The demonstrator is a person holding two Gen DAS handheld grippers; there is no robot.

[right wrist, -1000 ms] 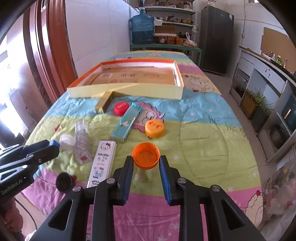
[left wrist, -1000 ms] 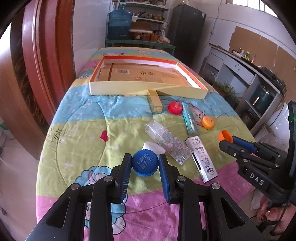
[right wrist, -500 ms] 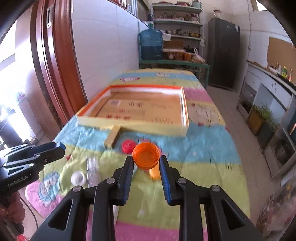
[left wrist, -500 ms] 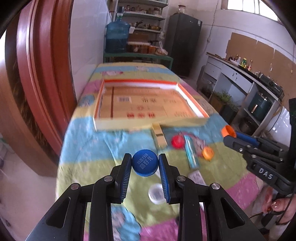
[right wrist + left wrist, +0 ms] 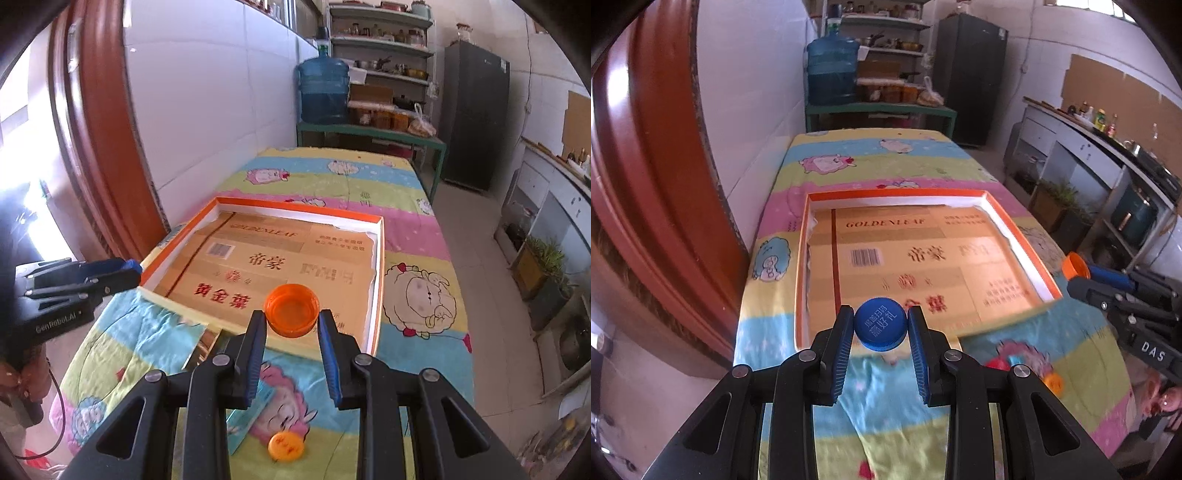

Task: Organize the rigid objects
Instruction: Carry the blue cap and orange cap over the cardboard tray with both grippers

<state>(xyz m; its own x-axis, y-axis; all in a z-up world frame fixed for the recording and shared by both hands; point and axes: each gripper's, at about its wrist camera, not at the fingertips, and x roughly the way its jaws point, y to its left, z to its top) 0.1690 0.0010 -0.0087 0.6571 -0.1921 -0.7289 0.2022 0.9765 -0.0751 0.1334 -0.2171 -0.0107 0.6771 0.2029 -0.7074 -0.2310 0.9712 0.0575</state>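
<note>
My left gripper (image 5: pixel 881 328) is shut on a blue bottle cap (image 5: pixel 881 328) with white print, held in the air over the near edge of the shallow orange-rimmed box (image 5: pixel 809 258). My right gripper (image 5: pixel 291 317) is shut on an orange cap (image 5: pixel 291 309), hollow side up, over the near right part of the same box (image 5: pixel 378 266). The box is lined with tan cardboard and holds nothing else. In the left wrist view the right gripper (image 5: pixel 1082 273) shows at the right edge with its orange cap (image 5: pixel 1075 265). The left gripper (image 5: pixel 129 271) shows at the left in the right wrist view.
On the cartoon-print cloth (image 5: pixel 424 354) near the box lie a yellow-orange cap (image 5: pixel 286 446), a light blue flat box (image 5: pixel 251 413) and a gold bar box (image 5: pixel 205 347). A red cap (image 5: pixel 997 365) lies near the left gripper. A wooden door frame (image 5: pixel 646 184) runs along the left.
Both grippers have risen and moved forward from the loose objects to over the box's near edge, each still carrying its cap.
</note>
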